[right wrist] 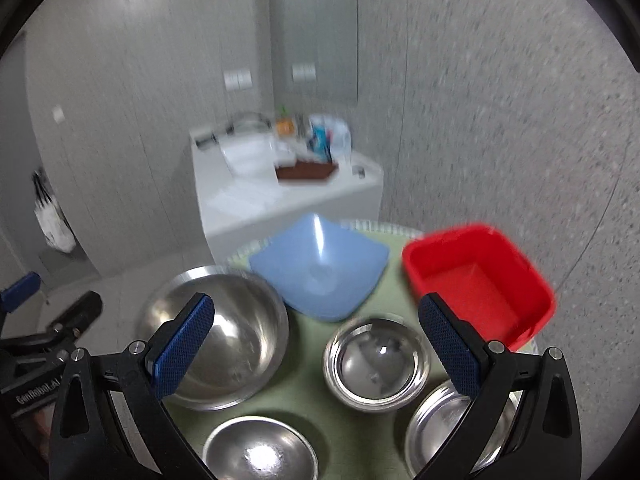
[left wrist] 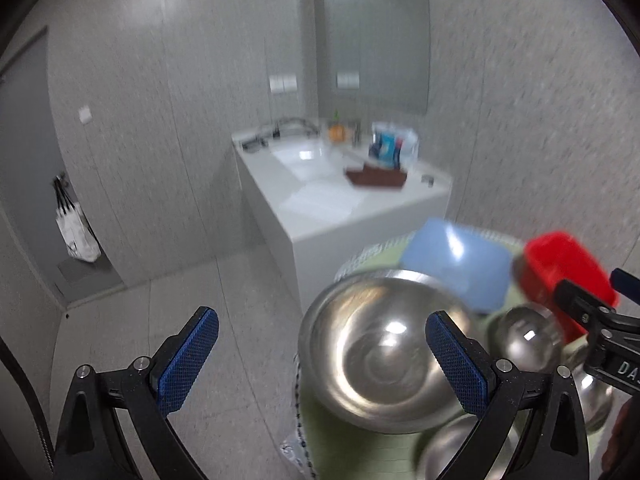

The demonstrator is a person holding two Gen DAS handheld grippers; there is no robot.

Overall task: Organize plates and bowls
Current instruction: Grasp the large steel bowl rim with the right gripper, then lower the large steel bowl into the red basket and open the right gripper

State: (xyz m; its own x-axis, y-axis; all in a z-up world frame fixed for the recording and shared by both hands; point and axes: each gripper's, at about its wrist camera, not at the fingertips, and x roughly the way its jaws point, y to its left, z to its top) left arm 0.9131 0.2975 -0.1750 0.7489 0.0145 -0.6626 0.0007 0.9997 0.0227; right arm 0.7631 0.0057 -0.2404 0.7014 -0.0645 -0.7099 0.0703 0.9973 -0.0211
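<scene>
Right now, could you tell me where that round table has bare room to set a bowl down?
Little. One green patch lies among the large steel bowl, the small steel bowl and the near bowl. A narrower strip runs between the blue dish and the red tub. The right side is crowded.

White lettering "GenRobot.AI" runs along the left gripper (right wrist: 40, 344) body; "DA" shows, cut off, on the right gripper (left wrist: 600, 320).
</scene>
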